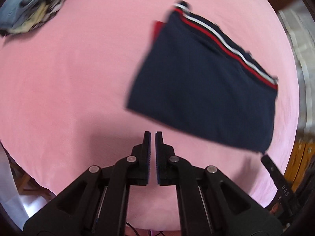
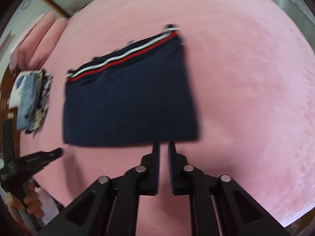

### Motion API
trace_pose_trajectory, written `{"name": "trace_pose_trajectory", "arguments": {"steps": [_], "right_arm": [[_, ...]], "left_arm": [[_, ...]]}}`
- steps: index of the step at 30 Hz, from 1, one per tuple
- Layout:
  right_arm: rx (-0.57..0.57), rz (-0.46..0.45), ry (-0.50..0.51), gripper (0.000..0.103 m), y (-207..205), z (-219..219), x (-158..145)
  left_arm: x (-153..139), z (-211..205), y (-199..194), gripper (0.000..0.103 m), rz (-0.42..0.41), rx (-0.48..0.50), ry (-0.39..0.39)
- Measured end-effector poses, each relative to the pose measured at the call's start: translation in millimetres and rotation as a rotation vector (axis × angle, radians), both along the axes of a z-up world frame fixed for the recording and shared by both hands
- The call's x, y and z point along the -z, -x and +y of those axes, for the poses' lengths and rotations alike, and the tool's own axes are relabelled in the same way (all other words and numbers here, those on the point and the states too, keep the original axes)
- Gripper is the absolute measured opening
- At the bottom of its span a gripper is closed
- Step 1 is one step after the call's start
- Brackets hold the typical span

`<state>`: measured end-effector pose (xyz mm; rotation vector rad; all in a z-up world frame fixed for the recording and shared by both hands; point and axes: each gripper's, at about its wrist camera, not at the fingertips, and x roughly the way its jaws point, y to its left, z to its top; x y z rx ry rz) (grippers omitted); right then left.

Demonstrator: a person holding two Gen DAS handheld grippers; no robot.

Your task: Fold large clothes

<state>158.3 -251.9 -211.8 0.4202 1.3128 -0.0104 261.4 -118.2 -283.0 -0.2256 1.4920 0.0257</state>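
Two grippers hang over a pink bed sheet, neither holding anything. Far left lies a stack of folded clothes; the left gripper has its jaws nearly together, empty. Right of it, the folded navy garment lies flat, and the right gripper, jaws slightly parted, sits at its near edge.

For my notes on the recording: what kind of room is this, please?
Probably a bedroom: a wide pink sheet covers a bed, pink pillows lie at its far end, and a folded navy garment rests beside other clothes.
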Motion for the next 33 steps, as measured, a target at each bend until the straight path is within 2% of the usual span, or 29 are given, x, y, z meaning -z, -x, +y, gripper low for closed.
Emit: {"name": "trace_pose_trajectory", "arguments": {"steps": [3, 4, 5, 7, 11, 16, 18, 19, 23, 25, 27, 31, 33], "right_arm": [[-0.033, -0.042, -0.035, 0.027, -13.6, 30.4, -5.9], [-0.041, -0.052, -0.039, 0.027, -18.9, 36.1, -7.7], [-0.046, -0.058, -0.038, 0.027, -22.7, 43.4, -10.1], [-0.058, -0.063, -0.026, 0.027, -41.3, 57.7, -7.2], [-0.068, -0.078, -0.036, 0.027, -72.8, 60.0, 0.8], [-0.025, -0.1, -0.104, 0.026, -105.5, 52.9, 9.1], [-0.022, -0.096, -0.098, 0.015, -116.6, 57.2, 17.4], [-0.019, -0.089, -0.092, 0.013, -121.8, 59.1, 22.8], [0.011, -0.02, -0.097, 0.008, -133.4, 60.5, 59.1], [-0.006, -0.034, -0.098, 0.008, -134.2, 60.9, 66.7], [-0.019, -0.038, -0.091, 0.008, -135.6, 63.7, 67.7], [-0.049, -0.031, -0.069, 0.008, -138.1, 66.7, 67.5], [-0.057, -0.027, -0.062, 0.008, -137.5, 66.2, 66.3]], "left_arm": [[5.6, -19.5, 1.2, 0.006, 0.022, -0.002, 0.04], [9.9, -24.3, 1.0, 0.017, 0.034, -0.025, 0.074], [13.4, -26.7, 1.2, 0.036, 0.038, -0.052, 0.103], [19.7, -30.1, 1.9, 0.06, 0.034, -0.099, 0.155], [37.0, -46.3, -1.1, 0.061, 0.038, -0.157, 0.189], [56.1, -31.9, 2.8, 0.061, 0.06, -0.26, 0.241], [64.0, -25.4, 1.4, 0.061, 0.053, -0.323, 0.264], [63.0, -11.7, 2.8, 0.061, 0.046, -0.353, 0.281], [72.9, 14.5, -1.6, 0.061, 0.029, -0.47, 0.362], [83.7, 14.7, -4.3, 0.061, 0.029, -0.532, 0.406], [91.8, 13.4, -9.0, 0.061, 0.011, -0.562, 0.454], [97.4, 14.3, -18.2, 0.062, -0.035, -0.571, 0.494], [99.1, 16.4, -23.1, 0.062, -0.092, -0.61, 0.526]]}}
